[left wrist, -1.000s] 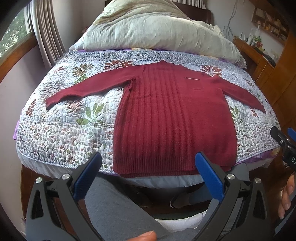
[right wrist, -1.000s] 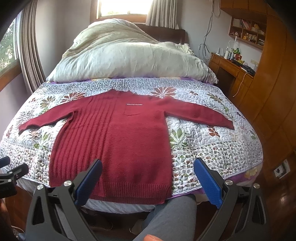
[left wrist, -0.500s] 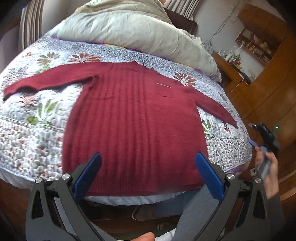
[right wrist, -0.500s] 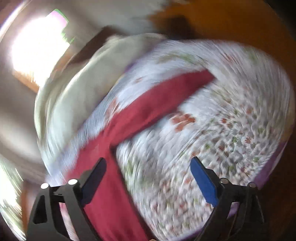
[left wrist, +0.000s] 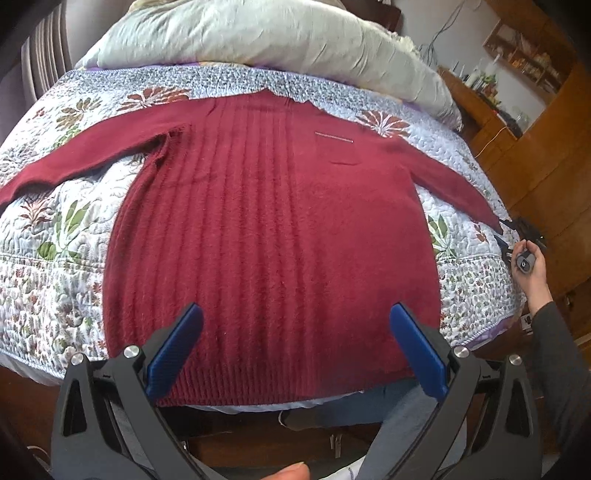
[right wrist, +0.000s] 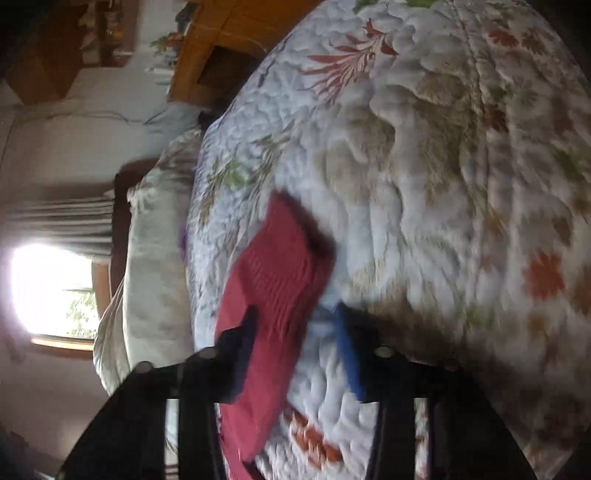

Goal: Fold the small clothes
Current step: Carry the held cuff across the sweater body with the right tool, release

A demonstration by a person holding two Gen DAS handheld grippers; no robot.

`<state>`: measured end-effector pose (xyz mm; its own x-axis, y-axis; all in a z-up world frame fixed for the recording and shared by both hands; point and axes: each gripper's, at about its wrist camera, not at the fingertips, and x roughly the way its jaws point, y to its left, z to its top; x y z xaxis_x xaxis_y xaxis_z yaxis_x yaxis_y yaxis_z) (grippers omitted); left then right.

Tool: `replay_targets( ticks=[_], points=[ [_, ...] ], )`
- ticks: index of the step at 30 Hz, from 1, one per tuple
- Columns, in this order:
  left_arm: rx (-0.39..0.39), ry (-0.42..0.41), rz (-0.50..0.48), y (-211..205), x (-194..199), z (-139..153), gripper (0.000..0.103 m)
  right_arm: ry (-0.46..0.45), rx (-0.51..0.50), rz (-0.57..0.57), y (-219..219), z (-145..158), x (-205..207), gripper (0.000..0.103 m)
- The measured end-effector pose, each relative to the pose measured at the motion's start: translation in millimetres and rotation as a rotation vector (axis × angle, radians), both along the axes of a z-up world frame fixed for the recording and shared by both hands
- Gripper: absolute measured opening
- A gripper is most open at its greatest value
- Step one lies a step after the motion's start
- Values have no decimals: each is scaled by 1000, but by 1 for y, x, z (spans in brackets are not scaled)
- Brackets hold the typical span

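A dark red knitted sweater (left wrist: pixel 273 221) lies flat on the flowered quilt (left wrist: pixel 55 236), front up, both sleeves spread out to the sides. My left gripper (left wrist: pixel 295 310) hangs open over the ribbed hem with nothing between its blue pads. At the far right a hand holds my right gripper (left wrist: pixel 504 230) at the tip of the right sleeve. The right wrist view is rolled sideways and blurred. In it the sleeve cuff (right wrist: pixel 280 266) lies on the quilt (right wrist: pixel 443 184) between the fingers of my right gripper (right wrist: pixel 295 332), whose jaws stand partly closed with a gap left.
A rumpled pale duvet (left wrist: pixel 266 33) is heaped at the head of the bed. Wooden cabinets and a cluttered desk (left wrist: pixel 517 122) stand along the right side. A curtain (left wrist: pixel 44 55) hangs at the left. The person's grey-clad legs are below the bed's front edge.
My right gripper swung out to the right, rolled sideways and came down at the right sleeve cuff, its jaws narrowing. My left gripper moved forward over the hem, still open.
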<state>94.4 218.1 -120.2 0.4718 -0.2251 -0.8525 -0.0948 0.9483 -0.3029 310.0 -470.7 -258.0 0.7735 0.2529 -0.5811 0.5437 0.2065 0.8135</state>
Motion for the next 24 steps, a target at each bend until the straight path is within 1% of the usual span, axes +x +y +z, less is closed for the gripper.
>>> replay_targets(
  ticks=[3, 7, 8, 10, 11, 12, 15, 18, 20, 21, 24],
  points=[
    [-4, 9, -4, -5, 10, -4, 100, 10, -1, -26, -5, -3, 9, 39],
    [-22, -17, 30, -2, 15, -4, 100, 15, -15, -37, -8, -2, 19, 39],
    [-39, -26, 50, 3, 15, -4, 100, 14, -25, -29, -7, -1, 21, 37],
    [-71, -25, 74, 11, 14, -5, 100, 25, -58, -13, -7, 4, 25, 15],
    [-85, -18, 82, 14, 15, -6, 100, 26, -73, -12, -8, 7, 25, 15],
    [-97, -11, 87, 17, 15, -7, 100, 23, -88, -9, -7, 12, 26, 12],
    [-145, 15, 97, 29, 13, -12, 100, -2, -174, 30, 6, 40, 27, 11],
    [-223, 25, 84, 37, 12, -15, 100, -33, -287, 109, 33, 78, 36, 11],
    [-264, 11, 67, 39, 13, -14, 100, -67, -352, 179, 64, 107, 44, 11],
    [-284, 4, 57, 40, 14, -12, 100, -78, -372, 202, 75, 116, 47, 11],
    [-348, -26, 26, 41, 20, -7, 100, -134, -464, 303, 127, 153, 57, 11]
  ],
)
